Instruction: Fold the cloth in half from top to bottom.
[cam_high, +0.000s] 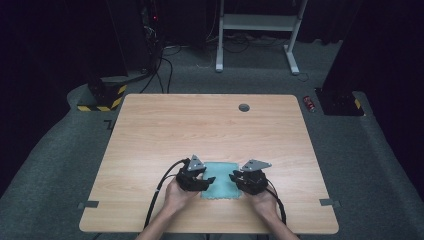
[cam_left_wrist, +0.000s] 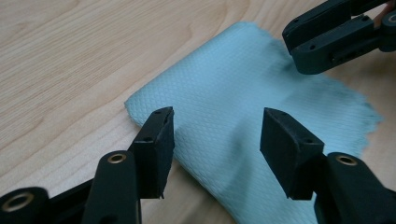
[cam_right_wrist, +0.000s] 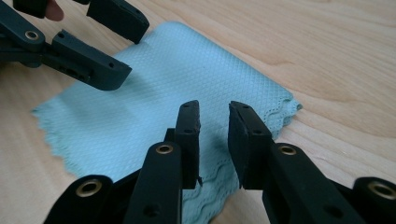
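Observation:
A light blue cloth (cam_high: 220, 181) lies flat on the wooden table (cam_high: 200, 125) near its front edge, folded, with wavy layered edges. My left gripper (cam_high: 210, 180) sits at the cloth's left edge. In the left gripper view its jaws (cam_left_wrist: 217, 135) stand wide open just above the cloth (cam_left_wrist: 243, 88), nothing between them. My right gripper (cam_high: 233, 176) sits at the cloth's right edge. In the right gripper view its jaws (cam_right_wrist: 214, 126) are open by a narrow gap over the cloth's (cam_right_wrist: 187, 70) layered corner, the pads pressing on nothing. Each gripper view shows the other gripper (cam_left_wrist: 327, 37) (cam_right_wrist: 93, 46) across the cloth.
A grey round grommet (cam_high: 244, 107) sits in the table's far side. Tape marks (cam_high: 88, 204) (cam_high: 327, 202) flank the front corners. On the floor beyond are a white frame (cam_high: 257, 22), a red can (cam_high: 310, 103) and a yellow-black striped base (cam_high: 102, 100).

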